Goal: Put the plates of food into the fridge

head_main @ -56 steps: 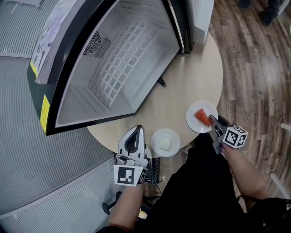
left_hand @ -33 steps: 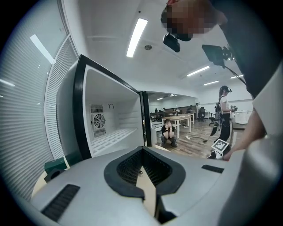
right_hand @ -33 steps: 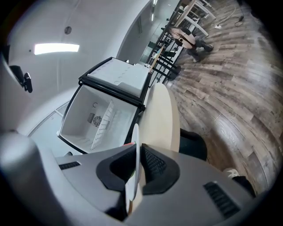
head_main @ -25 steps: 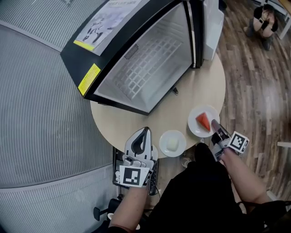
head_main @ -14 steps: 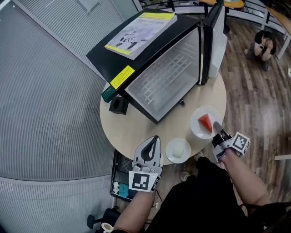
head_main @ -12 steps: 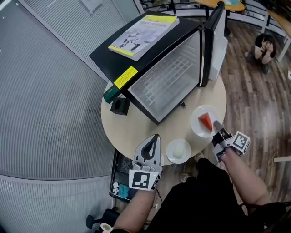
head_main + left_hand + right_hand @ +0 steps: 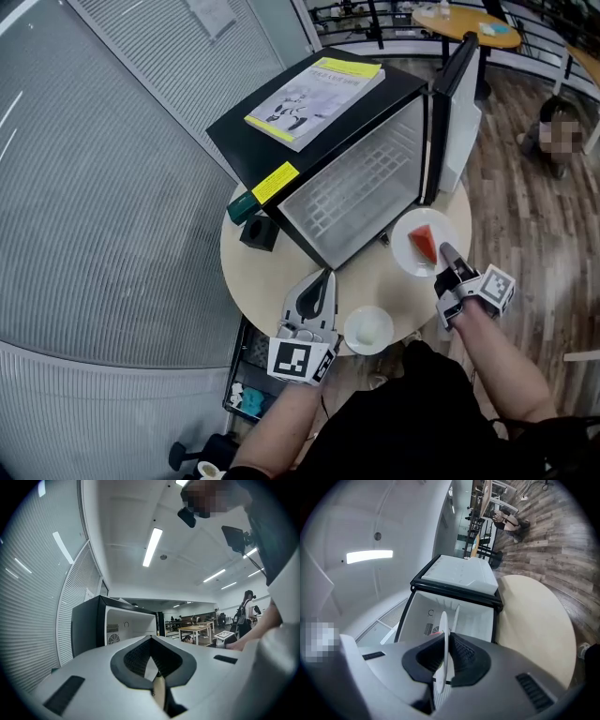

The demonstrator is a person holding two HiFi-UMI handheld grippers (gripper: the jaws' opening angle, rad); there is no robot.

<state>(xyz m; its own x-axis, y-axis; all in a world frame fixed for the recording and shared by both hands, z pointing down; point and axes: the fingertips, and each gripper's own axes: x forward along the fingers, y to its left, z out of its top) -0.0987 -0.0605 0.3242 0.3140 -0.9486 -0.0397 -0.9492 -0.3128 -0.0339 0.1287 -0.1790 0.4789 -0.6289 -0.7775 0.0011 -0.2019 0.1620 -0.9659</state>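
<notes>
A black mini fridge (image 7: 347,178) stands on a round beige table (image 7: 258,277) with its door (image 7: 459,112) swung open and its white inside bare. My right gripper (image 7: 444,251) is shut on the rim of a white plate (image 7: 412,246) carrying a red wedge of food (image 7: 424,244), just in front of the fridge opening. In the right gripper view the plate's edge (image 7: 443,644) runs between the jaws, with the open fridge (image 7: 459,613) ahead. A second plate with pale food (image 7: 367,330) sits at the table's near edge. My left gripper (image 7: 325,277) is beside it, shut and empty (image 7: 151,641).
A yellow booklet (image 7: 314,89) lies on top of the fridge. A green box (image 7: 242,204) and a black cube (image 7: 260,232) sit on the table left of it. Under the table is a crate (image 7: 246,380). A person (image 7: 561,131) crouches on the wooden floor at back right.
The head view has tilted up, showing more of the fridge top and the room. My right gripper still holds the plate, now slightly nearer the fridge opening. The left gripper has hardly moved.
</notes>
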